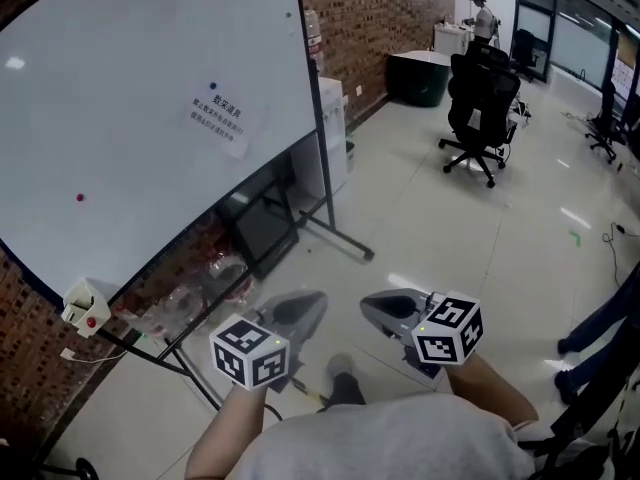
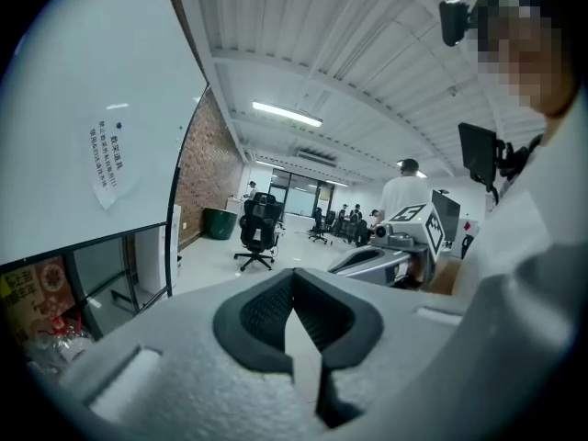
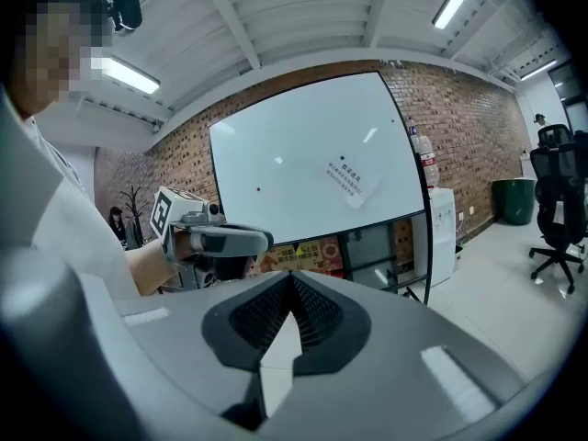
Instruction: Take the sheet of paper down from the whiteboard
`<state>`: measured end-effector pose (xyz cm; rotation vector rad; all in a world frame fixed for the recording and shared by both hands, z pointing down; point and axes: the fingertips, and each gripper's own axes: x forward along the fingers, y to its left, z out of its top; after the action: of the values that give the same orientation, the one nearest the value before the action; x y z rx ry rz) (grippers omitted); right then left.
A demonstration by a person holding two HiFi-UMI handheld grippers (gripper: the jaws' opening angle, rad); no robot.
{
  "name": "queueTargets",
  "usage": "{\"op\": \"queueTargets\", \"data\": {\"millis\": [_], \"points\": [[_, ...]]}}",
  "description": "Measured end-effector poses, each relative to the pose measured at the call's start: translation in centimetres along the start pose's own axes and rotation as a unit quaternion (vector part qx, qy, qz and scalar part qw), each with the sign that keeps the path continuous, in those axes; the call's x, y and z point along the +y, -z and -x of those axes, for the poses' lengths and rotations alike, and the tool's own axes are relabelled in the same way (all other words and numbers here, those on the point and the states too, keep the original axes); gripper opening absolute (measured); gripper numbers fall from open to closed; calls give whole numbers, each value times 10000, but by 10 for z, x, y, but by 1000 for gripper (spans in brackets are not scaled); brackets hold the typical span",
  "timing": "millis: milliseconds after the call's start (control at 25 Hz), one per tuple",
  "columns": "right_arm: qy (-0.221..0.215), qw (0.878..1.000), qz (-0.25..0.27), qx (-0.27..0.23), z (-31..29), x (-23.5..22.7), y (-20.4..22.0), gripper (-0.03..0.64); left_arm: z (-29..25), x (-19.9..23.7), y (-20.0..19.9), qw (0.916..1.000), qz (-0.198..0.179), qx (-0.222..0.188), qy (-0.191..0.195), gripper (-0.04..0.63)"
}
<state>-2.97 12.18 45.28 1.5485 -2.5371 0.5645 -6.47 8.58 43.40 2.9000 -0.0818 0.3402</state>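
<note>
A white sheet of paper [image 1: 220,120] with printed lines hangs on the whiteboard [image 1: 120,98], pinned by a dark magnet at its top. The sheet of paper [image 2: 107,159] shows at the left of the left gripper view, and the sheet of paper [image 3: 351,180] sits right of centre in the right gripper view. Both grippers are held low near the person's body, far from the board. My left gripper [image 1: 312,302] is shut and empty. My right gripper [image 1: 372,304] is shut and empty too, tips facing the left one.
A red magnet [image 1: 80,197] sits on the board's lower left. A small tray [image 1: 85,306] hangs at the board's bottom edge. The board's stand legs [image 1: 335,238] reach across the floor. A black office chair [image 1: 482,108] stands behind. Cluttered bags [image 1: 200,278] lie under the board.
</note>
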Motion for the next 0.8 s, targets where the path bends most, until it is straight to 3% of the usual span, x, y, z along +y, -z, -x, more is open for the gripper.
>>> {"op": "queueTargets", "data": {"millis": [400, 800], "points": [[-286, 9989, 353, -70, -148, -149, -129, -2, -57, 213, -104, 9979, -117, -229, -589, 0], [-1021, 9926, 658, 12, -213, -211, -184, -2, -72, 296, -141, 9893, -15, -408, -1399, 0]]}}
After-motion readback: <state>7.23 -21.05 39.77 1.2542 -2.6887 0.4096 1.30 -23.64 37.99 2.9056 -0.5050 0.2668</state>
